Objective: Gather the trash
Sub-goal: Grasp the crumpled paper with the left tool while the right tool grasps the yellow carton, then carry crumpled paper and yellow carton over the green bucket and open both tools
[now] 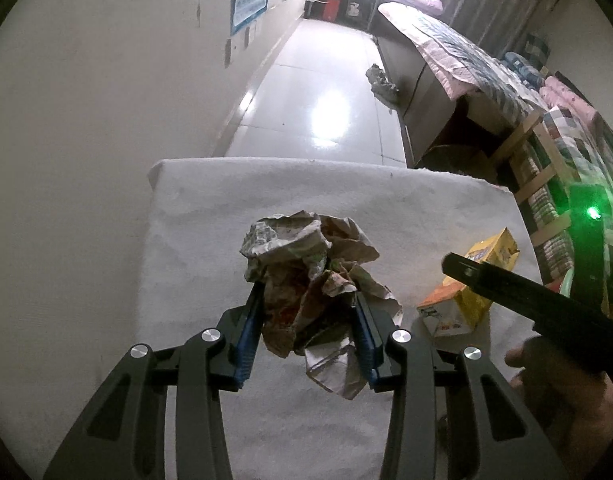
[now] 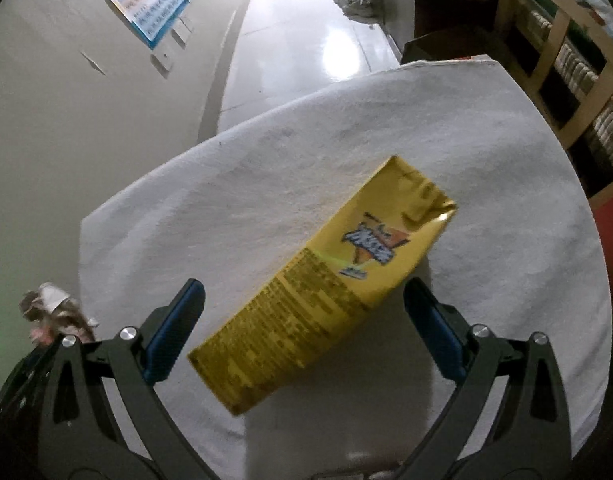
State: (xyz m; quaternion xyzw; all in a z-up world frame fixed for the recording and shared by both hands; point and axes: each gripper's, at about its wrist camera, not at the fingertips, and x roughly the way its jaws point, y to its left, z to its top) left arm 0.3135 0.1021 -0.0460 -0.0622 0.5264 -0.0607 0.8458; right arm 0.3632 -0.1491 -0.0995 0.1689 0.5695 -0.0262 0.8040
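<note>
Leftmost, left gripper point(image 1: 308, 308): blue pads clamped on crumpled newspaper wad point(image 1: 314, 280), held above white cloth-covered table point(image 1: 194, 240). Centre-right, yellow carton point(image 2: 326, 280): lying on the cloth. Right gripper point(image 2: 302, 320): fingers spread wide, either side of the carton, not touching it.

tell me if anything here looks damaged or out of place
The yellow carton lies tipped on its side on the white cloth, its far end dented. A crumpled newspaper wad is clamped in the left tool. Another crumpled wad lies on the floor beside the bed.
</note>
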